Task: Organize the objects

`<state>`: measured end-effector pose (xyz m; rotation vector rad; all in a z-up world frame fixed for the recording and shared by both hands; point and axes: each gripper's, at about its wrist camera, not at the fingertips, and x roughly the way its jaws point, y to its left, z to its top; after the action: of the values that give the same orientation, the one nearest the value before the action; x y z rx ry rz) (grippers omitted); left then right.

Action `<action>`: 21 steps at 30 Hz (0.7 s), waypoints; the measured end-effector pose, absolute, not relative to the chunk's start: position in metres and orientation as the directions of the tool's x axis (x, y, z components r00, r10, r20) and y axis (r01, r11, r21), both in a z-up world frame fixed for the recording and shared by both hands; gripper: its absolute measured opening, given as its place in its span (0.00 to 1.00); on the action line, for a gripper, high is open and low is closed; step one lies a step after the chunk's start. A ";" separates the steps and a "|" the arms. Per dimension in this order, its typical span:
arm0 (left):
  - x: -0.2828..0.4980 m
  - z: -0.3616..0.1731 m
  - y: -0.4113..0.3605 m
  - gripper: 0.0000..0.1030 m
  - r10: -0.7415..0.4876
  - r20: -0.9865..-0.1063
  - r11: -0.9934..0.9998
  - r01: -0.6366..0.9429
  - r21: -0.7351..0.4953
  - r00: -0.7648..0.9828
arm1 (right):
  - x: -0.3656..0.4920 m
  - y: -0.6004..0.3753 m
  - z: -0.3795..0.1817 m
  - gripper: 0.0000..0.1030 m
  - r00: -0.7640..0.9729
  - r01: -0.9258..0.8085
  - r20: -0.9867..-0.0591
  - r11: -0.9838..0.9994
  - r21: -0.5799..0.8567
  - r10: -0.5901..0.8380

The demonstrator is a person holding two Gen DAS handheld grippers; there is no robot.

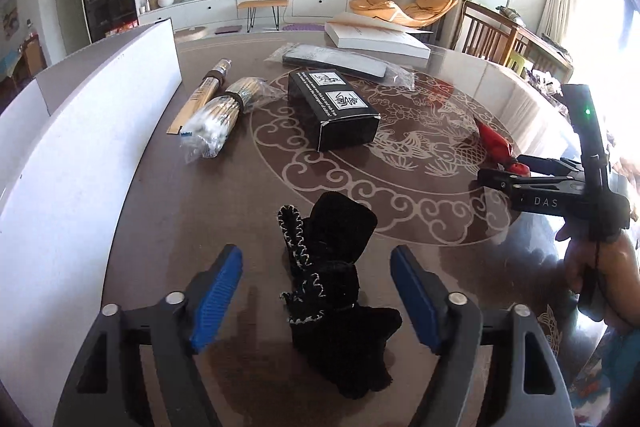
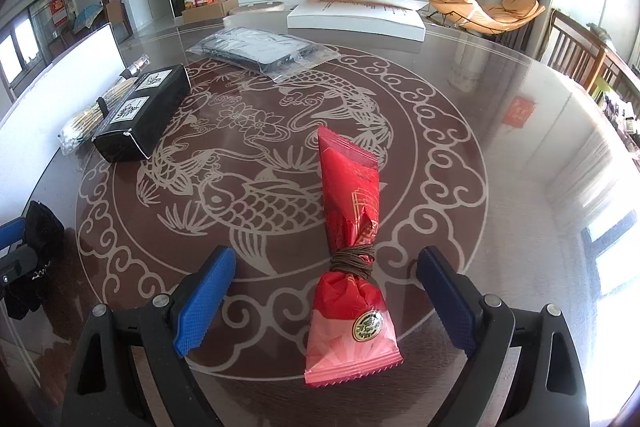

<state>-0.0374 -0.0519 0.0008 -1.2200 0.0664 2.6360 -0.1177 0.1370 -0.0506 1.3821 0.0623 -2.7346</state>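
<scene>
A black cloth pouch with white stitching (image 1: 336, 291) lies on the round patterned table (image 1: 400, 195), between the wide-apart blue pads of my left gripper (image 1: 316, 295), which do not touch it. My left gripper is open. A red packet tied with brown string (image 2: 352, 247) lies on the table between the pads of my right gripper (image 2: 326, 301), also untouched. My right gripper is open. In the left wrist view the right gripper (image 1: 532, 179) shows at the right edge over the red packet (image 1: 496, 143). The pouch (image 2: 40, 235) shows at the left edge of the right wrist view.
A black box with white labels (image 1: 334, 109), two bundles of sticks in plastic (image 1: 216, 115), a bagged dark flat item (image 1: 340, 61) and a white box with an open lid (image 1: 376, 37) lie further back. A white board (image 1: 80, 155) runs along the table's left side.
</scene>
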 end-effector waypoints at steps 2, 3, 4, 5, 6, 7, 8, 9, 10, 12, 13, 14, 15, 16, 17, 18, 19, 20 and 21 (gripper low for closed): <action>-0.038 -0.005 -0.050 0.94 0.163 -0.760 -0.972 -0.233 -0.015 -0.630 | -0.118 0.137 -0.051 0.90 -0.591 0.087 -0.805 -0.996 -0.002 -0.050; -0.042 -0.011 -0.050 0.94 0.150 -0.774 -0.973 -0.230 -0.005 -0.615 | -0.118 0.137 -0.051 0.90 -0.591 0.087 -0.805 -0.996 -0.002 -0.050; -0.047 -0.017 -0.050 0.94 0.143 -0.789 -0.974 -0.226 -0.006 -0.598 | -0.118 0.137 -0.051 0.90 -0.591 0.087 -0.805 -0.996 -0.001 -0.050; -0.055 -0.023 -0.051 0.94 0.136 -0.802 -0.976 -0.216 -0.009 -0.581 | -0.118 0.137 -0.051 0.90 -0.591 0.087 -0.805 -0.996 -0.001 -0.050; -0.059 -0.028 -0.051 0.94 0.124 -0.815 -0.979 -0.202 -0.008 -0.566 | -0.118 0.137 -0.051 0.90 -0.591 0.087 -0.805 -0.996 -0.001 -0.050; -0.060 -0.028 -0.050 0.94 0.105 -0.811 -0.981 -0.192 0.009 -0.576 | -0.118 0.137 -0.051 0.90 -0.591 0.087 -0.805 -0.996 -0.001 -0.050; -0.061 -0.028 -0.051 0.96 0.096 -0.813 -0.983 -0.184 0.014 -0.574 | -0.118 0.137 -0.051 0.90 -0.591 0.087 -0.805 -0.996 -0.001 -0.050; -0.062 -0.029 -0.052 1.00 0.091 -0.816 -0.985 -0.174 0.012 -0.571 | -0.118 0.137 -0.051 0.90 -0.590 0.087 -0.805 -0.996 0.000 -0.052; -0.064 -0.030 -0.053 1.00 0.090 -0.821 -0.987 -0.164 0.004 -0.563 | -0.117 0.137 -0.051 0.91 -0.590 0.088 -0.805 -0.996 0.001 -0.053; -0.065 -0.031 -0.054 1.00 0.090 -0.821 -0.987 -0.162 0.003 -0.564 | -0.118 0.137 -0.051 0.94 -0.588 0.091 -0.807 -0.996 0.000 -0.054; -0.065 -0.031 -0.055 1.00 0.090 -0.820 -0.987 -0.160 0.002 -0.565 | -0.119 0.136 -0.052 0.96 -0.584 0.097 -0.810 -0.995 -0.003 -0.055; -0.064 -0.031 -0.054 1.00 0.088 -0.820 -0.987 -0.159 0.004 -0.566 | -0.119 0.135 -0.052 0.96 -0.582 0.100 -0.811 -0.995 -0.005 -0.054; -0.064 -0.031 -0.054 1.00 0.087 -0.819 -0.988 -0.156 0.003 -0.567 | -0.119 0.135 -0.052 0.96 -0.582 0.100 -0.811 -0.995 -0.005 -0.054; -0.064 -0.031 -0.055 1.00 0.086 -0.819 -0.988 -0.154 0.003 -0.567 | -0.119 0.134 -0.052 0.96 -0.582 0.100 -0.811 -0.995 -0.005 -0.054; -0.064 -0.030 -0.055 1.00 0.085 -0.819 -0.988 -0.154 0.004 -0.567 | -0.119 0.135 -0.052 0.97 -0.582 0.099 -0.811 -0.995 -0.006 -0.054; -0.064 -0.030 -0.055 1.00 0.086 -0.819 -0.988 -0.155 0.003 -0.567 | -0.119 0.135 -0.052 0.97 -0.581 0.098 -0.812 -0.995 -0.007 -0.052; -0.064 -0.030 -0.055 1.00 0.087 -0.819 -0.988 -0.156 0.003 -0.567 | -0.120 0.134 -0.053 0.98 -0.580 0.097 -0.813 -0.995 -0.007 -0.051; -0.064 -0.030 -0.055 1.00 0.088 -0.819 -0.987 -0.158 0.002 -0.567 | -0.119 0.134 -0.053 0.98 -0.580 0.096 -0.813 -0.995 -0.006 -0.051; -0.064 -0.030 -0.055 1.00 0.090 -0.819 -0.987 -0.159 0.002 -0.567 | -0.120 0.134 -0.053 0.99 -0.580 0.096 -0.813 -0.995 -0.006 -0.051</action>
<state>-0.0639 -0.0549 -0.0297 -1.3841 0.1129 2.6599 -0.1197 0.1342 -0.0531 1.3978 0.0756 -2.7197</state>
